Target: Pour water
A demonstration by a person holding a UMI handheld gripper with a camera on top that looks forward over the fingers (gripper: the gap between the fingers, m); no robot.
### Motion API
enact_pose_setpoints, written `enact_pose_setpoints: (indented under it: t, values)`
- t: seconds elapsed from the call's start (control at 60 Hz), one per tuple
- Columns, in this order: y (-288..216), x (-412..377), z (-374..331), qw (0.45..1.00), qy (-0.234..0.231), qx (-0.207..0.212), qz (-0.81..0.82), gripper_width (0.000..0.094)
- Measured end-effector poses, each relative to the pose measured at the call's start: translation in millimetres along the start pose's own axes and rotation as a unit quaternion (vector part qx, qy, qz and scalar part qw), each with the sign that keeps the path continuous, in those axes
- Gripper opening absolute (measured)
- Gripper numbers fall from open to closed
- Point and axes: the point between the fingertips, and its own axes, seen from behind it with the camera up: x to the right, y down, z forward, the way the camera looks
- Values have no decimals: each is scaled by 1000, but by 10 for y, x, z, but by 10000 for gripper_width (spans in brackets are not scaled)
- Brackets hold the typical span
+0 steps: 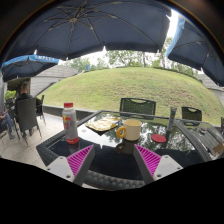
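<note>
We hold our gripper (113, 160) released and empty; the rigid mug (131, 129) ahead likely suits a body grasp.

A mug (131, 129) stands on the surface (60, 148) just beyond the fingers (78, 160), between them. A tray (103, 124) lies to its left, a bottle (69, 117) further left. A chair (138, 106) stands behind the surface, another chair (27, 114) far left, umbrellas (95, 25) overhead.
</note>
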Motion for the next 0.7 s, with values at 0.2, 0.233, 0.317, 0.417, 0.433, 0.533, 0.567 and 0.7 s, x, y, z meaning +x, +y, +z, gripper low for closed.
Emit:
enact_pose_setpoints:
  t: [0.2, 0.233, 0.317, 0.417, 0.433, 0.533, 0.567, 0.7]
  values:
    - [-15, -54, 79, 1000, -12, 11, -3, 841]
    - [-17, -121, 112, 1000, -19, 9, 1, 836]
    - [-75, -438, 268, 999, -49, 8, 3, 835]
    - [-179, -929, 420, 996, -91, 16, -6, 832]
    - [-194, -996, 400, 995, -97, 18, -7, 833]
    - [-362, -1427, 695, 992, -121, 29, -8, 835]
    - [-427, -1535, 799, 992, -125, 34, -6, 835]
    - [-632, -1778, 1352, 993, -104, 47, 12, 837]
